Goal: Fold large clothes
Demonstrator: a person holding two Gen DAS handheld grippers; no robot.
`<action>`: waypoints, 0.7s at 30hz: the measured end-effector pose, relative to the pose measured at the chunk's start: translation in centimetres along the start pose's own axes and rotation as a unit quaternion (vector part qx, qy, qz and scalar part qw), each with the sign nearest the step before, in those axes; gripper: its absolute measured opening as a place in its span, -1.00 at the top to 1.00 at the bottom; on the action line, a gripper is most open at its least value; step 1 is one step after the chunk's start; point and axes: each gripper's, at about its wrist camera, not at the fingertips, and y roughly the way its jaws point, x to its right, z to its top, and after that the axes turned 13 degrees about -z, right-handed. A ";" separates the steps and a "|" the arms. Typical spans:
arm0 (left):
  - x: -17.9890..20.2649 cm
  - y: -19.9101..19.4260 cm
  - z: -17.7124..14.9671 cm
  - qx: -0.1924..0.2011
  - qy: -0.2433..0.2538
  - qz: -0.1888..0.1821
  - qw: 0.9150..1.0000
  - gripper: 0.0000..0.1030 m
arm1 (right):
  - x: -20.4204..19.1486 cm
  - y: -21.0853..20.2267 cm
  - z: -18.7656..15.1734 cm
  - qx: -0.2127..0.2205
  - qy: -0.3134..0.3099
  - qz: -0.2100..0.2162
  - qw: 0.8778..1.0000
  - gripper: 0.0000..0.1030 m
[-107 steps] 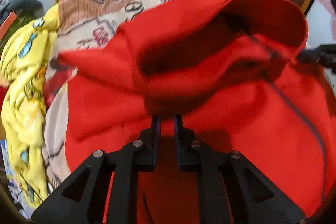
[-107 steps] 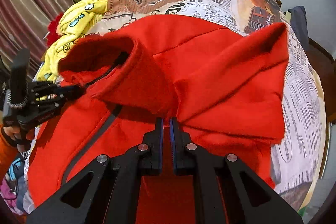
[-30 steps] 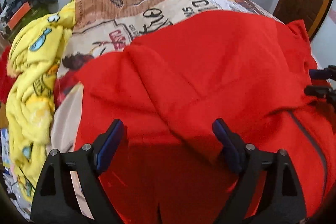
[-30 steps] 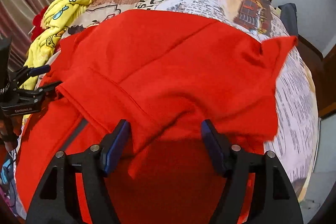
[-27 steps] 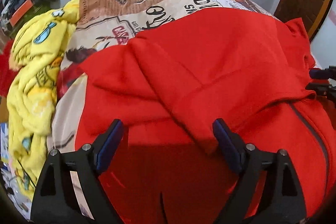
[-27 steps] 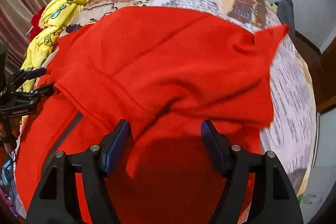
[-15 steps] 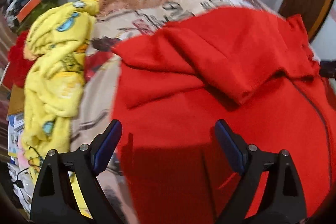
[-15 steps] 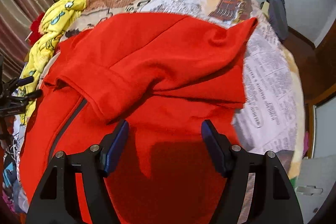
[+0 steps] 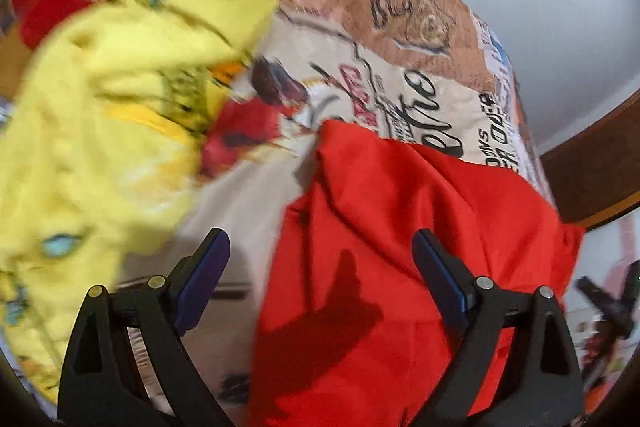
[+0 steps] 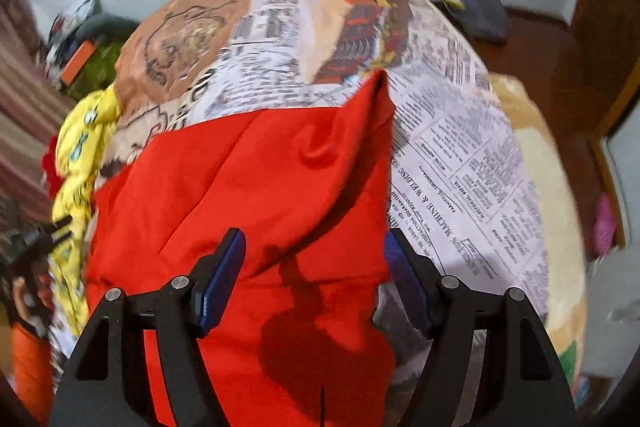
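Jaws on both tools stand wide apart and hold nothing: the left gripper (image 9: 320, 279) hangs over the left edge of the red garment (image 9: 400, 247), one finger above bare bedspread (image 9: 400, 39) and the other above red cloth, while the right gripper (image 10: 314, 275) hangs over the garment's right edge with its right finger just off the fabric. The garment lies on the bed, its upper part already turned down over the body so a doubled layer sits near the middle.

Judging from this, the main risk is a shallow or uneven pinch. If either side closes on only the top layer of the doubled cloth, the fold could peel open when lifted. The pointed corner (image 10: 380, 83) sticking up at the far right looks loose and may flop out of line.

Crowding on the left is the other hazard: the yellow blanket (image 9: 100, 107) lies heaped just beside the garment's edge, and a careless closing there might catch it or drag it along.
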 end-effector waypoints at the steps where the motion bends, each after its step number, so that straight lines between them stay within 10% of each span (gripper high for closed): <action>1: -0.2 0.9 0.2 -0.008 -0.008 -0.008 1.000 -0.80 | 0.3 0.8 0.3 -0.009 0.010 0.001 1.000 -0.32; 15: -0.6 9.3 2.9 -0.045 -0.001 0.012 0.999 -0.85 | 0.7 6.4 3.7 -0.038 0.047 0.058 0.996 -0.33; 21: 0.6 9.8 2.8 -0.051 -0.004 -0.012 0.999 0.22 | 0.0 6.8 4.6 -0.021 0.015 0.058 0.998 0.34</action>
